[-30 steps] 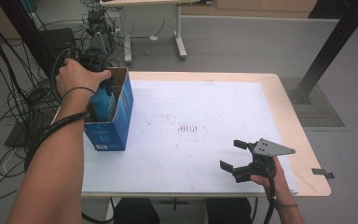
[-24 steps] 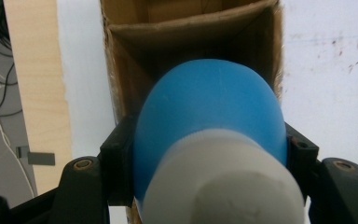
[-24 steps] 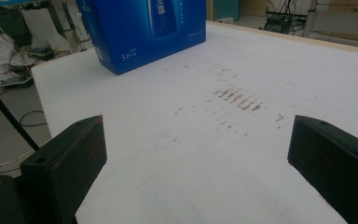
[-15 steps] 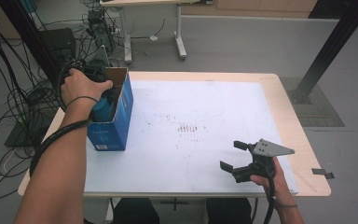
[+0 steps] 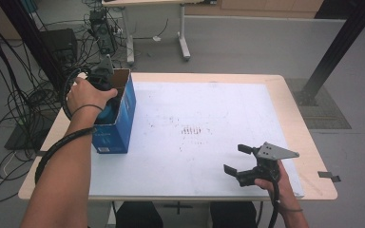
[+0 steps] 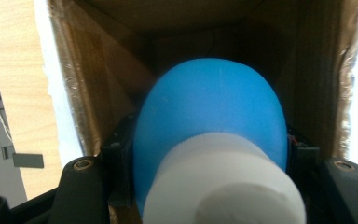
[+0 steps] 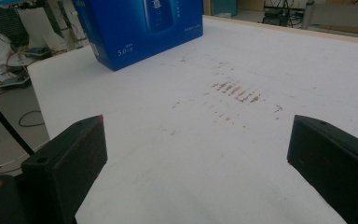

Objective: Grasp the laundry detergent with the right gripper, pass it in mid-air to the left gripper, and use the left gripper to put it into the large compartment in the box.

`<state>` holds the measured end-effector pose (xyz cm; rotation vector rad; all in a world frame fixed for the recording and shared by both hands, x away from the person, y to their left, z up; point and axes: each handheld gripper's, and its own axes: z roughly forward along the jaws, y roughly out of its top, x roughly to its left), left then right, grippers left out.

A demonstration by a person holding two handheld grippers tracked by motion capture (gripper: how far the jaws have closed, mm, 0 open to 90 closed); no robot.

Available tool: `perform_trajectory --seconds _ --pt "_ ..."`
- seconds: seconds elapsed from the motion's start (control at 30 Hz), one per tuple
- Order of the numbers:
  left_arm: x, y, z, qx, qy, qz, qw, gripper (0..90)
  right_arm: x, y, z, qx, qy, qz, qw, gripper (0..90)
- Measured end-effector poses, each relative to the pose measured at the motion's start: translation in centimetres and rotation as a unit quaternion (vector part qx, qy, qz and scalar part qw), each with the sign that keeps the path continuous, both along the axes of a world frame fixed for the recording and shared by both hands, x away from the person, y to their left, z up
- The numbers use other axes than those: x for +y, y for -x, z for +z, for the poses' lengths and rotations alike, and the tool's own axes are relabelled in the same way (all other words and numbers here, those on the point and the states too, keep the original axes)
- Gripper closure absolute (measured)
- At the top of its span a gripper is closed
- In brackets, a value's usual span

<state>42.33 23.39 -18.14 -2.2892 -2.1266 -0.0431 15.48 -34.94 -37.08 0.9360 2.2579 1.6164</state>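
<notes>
An open blue cardboard box [image 5: 116,128] stands upright at the table's left edge; its printed side also faces the right gripper view [image 7: 140,28]. My left gripper [image 6: 209,154] reaches down into the box [image 6: 107,70], shut on a blue bottle [image 6: 209,107] with a white cap [image 6: 223,182]. From above, a bit of the bottle [image 5: 108,113] shows under the hand, inside the box's opening. My right gripper [image 5: 235,159] rests low over the white table cover near the front right, and its jaws [image 7: 196,149] stand wide open with nothing between them.
A white sheet [image 5: 209,104] with faint brown marks [image 5: 192,130] covers the wooden table [image 5: 313,142]. Black cables [image 5: 24,95] and equipment lie on the floor to the left. A second table's legs [image 5: 183,33] stand behind.
My left hand has sunk, taking the blue bottle deeper into the box. The right gripper has not moved.
</notes>
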Motion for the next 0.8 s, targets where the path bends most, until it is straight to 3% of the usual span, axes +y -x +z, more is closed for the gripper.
perform_trajectory --seconds 0.33,0.8 --pt "-0.20 0.20 -0.36 -0.004 -0.003 0.000 1.0000 37.7 0.09 -0.10 -0.02 0.000 -0.003 -0.001 1.0000 4.3" --pt "0.66 0.46 -0.49 -0.005 0.010 0.011 0.9999 37.7 0.74 -0.60 0.01 -0.001 0.001 0.010 1.0000 4.3"
